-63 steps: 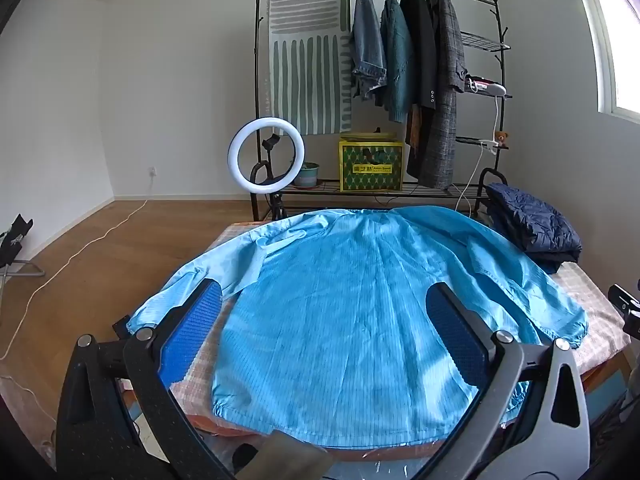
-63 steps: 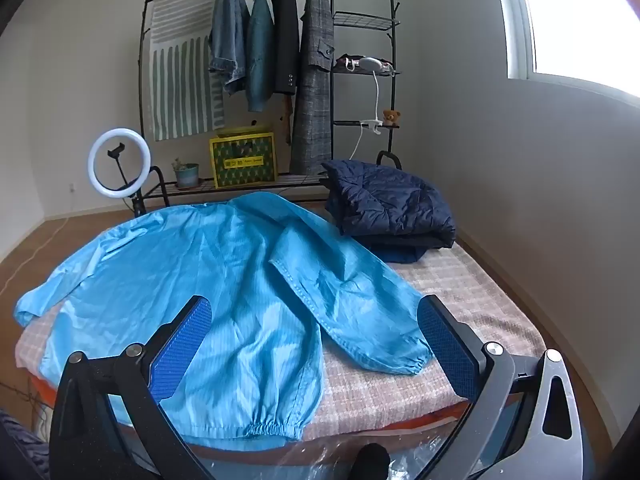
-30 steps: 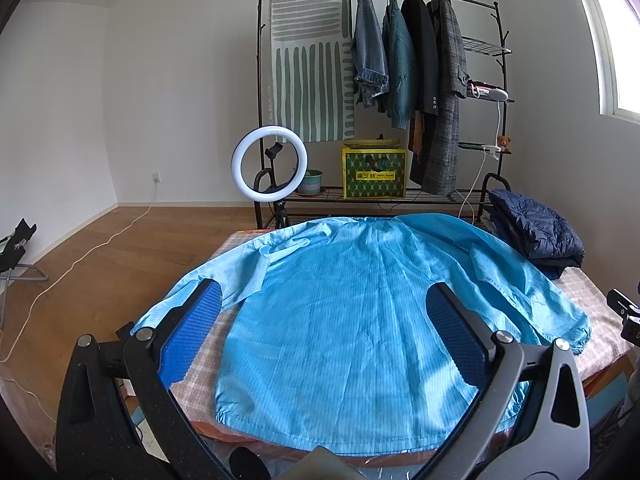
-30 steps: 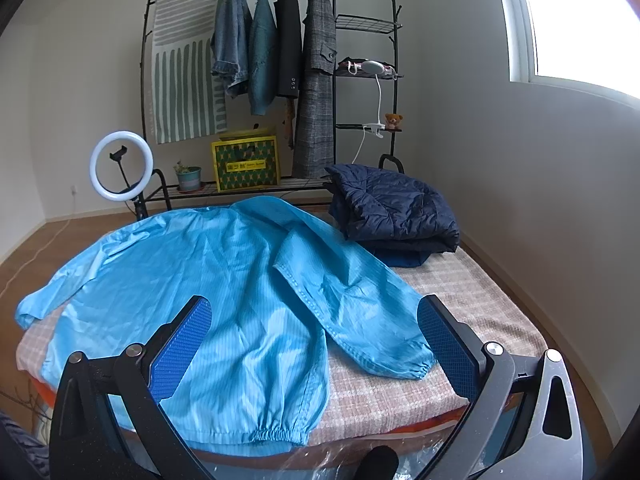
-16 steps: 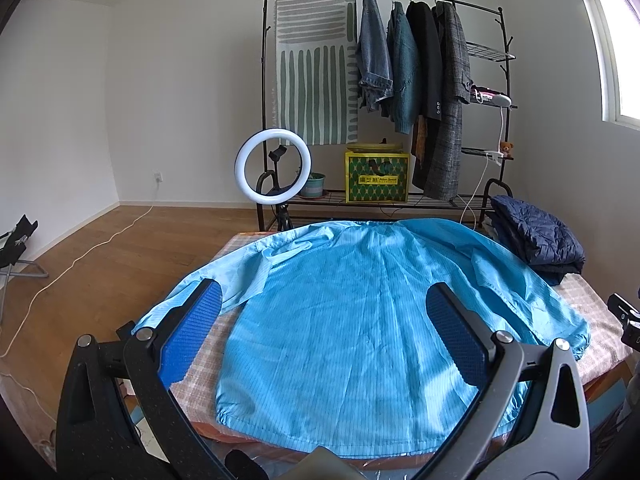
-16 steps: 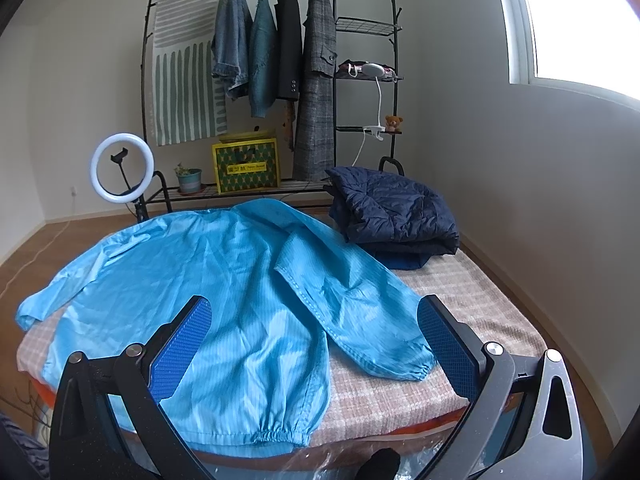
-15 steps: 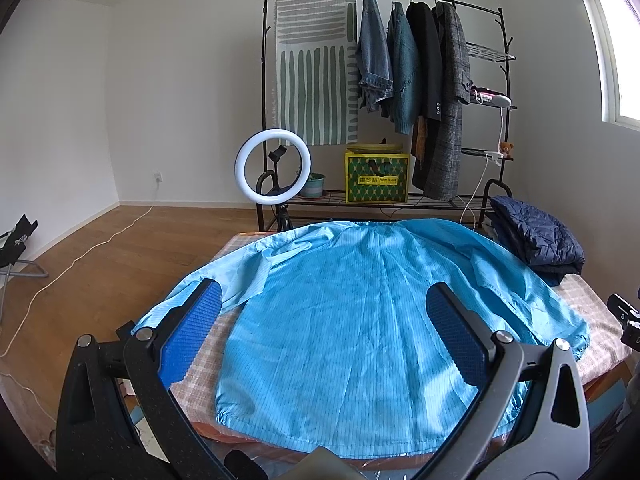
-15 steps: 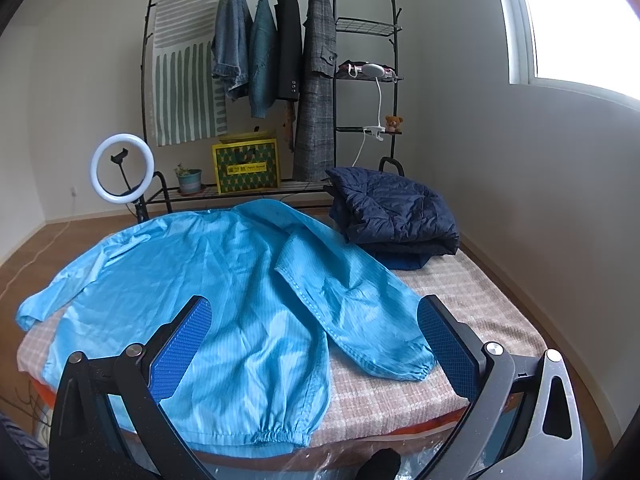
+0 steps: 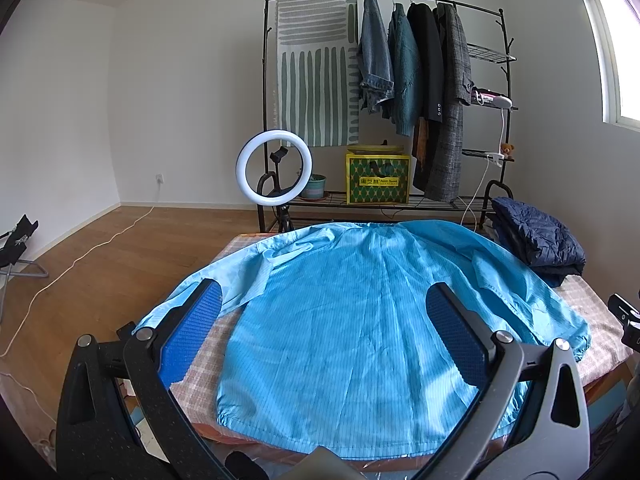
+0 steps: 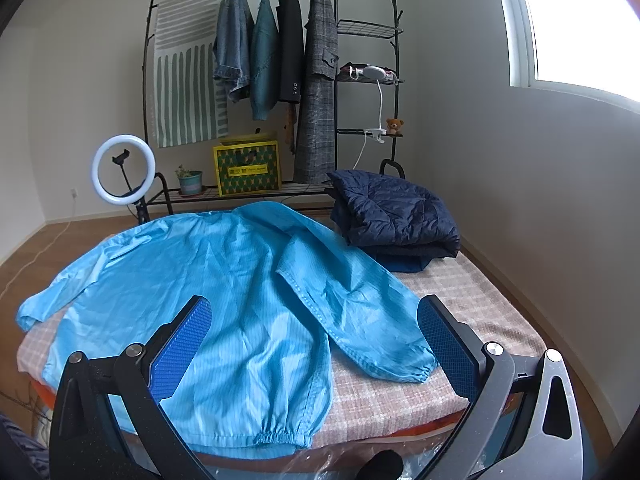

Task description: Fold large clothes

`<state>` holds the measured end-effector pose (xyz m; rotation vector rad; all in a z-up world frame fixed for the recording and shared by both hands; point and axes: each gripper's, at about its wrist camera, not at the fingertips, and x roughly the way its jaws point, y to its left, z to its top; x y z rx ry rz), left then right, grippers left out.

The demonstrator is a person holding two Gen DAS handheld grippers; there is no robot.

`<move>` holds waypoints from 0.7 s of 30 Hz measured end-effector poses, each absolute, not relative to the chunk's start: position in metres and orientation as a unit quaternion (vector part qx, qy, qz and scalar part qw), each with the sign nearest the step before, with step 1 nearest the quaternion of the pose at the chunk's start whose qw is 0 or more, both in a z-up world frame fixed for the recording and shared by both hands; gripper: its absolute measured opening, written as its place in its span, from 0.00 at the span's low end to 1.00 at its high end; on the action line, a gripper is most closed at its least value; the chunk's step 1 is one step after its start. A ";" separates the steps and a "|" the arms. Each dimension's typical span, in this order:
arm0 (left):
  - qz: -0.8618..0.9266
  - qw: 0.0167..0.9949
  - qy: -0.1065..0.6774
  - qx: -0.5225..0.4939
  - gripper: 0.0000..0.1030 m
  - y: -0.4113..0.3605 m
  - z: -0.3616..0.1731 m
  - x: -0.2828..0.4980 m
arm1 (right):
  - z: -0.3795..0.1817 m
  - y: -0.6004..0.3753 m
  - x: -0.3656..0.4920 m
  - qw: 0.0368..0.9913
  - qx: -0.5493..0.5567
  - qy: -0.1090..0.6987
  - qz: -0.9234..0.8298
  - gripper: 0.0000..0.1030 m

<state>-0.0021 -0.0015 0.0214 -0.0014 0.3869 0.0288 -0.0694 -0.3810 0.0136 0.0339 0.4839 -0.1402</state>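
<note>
Both cameras have risen slightly since earlier; left gripper [image 9: 324, 340] and right gripper [image 10: 314, 344] hover wide apart, holding nothing, above the spread blue jacket [image 9: 360, 312] on the bed [image 10: 472, 292].

Blue jacket [image 9: 352, 320] — thin, faintly glossy cloth, probably synthetic.

We are in a home bedroom: a bed [image 10: 472, 292] with a checked cover stands on a wooden floor [image 9: 132, 248] between plain white walls. Behind it a black clothes rack [image 9: 502, 60] holds hanging coats [image 9: 448, 100], with a ring light [image 9: 274, 170] beside it and a window [image 10: 580, 24] letting in daylight.
</note>
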 end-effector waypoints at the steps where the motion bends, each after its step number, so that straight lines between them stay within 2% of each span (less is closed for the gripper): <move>1: 0.014 0.981 0.192 -0.001 1.00 -0.001 0.021 -0.002 | 0.014 -0.381 -0.069 0.968 0.017 0.239 -0.070 0.99; 21: 0.013 0.981 0.194 -0.002 1.00 -0.002 0.021 -0.002 | 0.013 -0.381 -0.070 0.968 0.017 0.239 -0.069 0.99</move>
